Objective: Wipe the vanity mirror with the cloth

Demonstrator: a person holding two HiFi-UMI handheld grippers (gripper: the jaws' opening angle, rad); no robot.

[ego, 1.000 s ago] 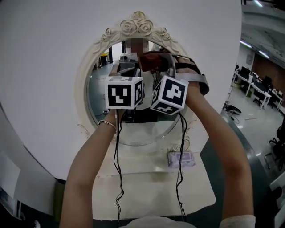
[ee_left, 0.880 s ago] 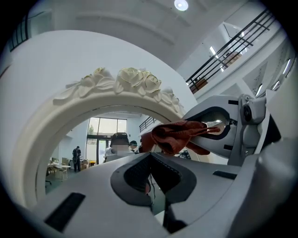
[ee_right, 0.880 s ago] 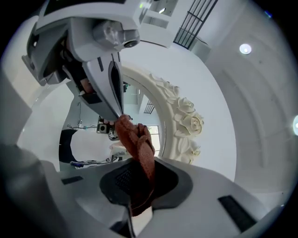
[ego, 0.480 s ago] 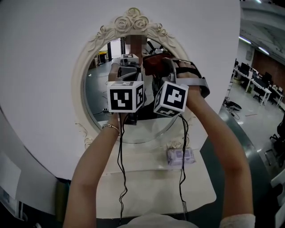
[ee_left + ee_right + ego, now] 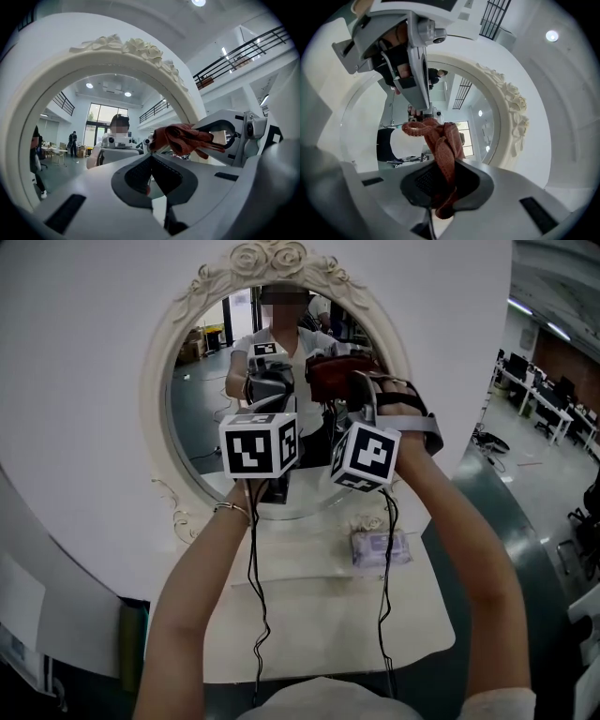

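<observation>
Holding a crumpled rust-red soft cloth (image 5: 445,140) up to an oval vanity mirror in a cream rose-carved frame (image 5: 202,437).
Clamped deep in the right gripper (image 5: 440,180), close before the glass; left gripper (image 5: 151,177) pinched together on nothing alongside. Probably light, limp, slip-prone: best taken across a thick fold, pressed gently on fragile glass.

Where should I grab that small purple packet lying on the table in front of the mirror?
Probably best to come straight down from above and pinch the packet across its shorter front-to-back span, near the middle. It lies flat on the table and is wider than deep.
</observation>
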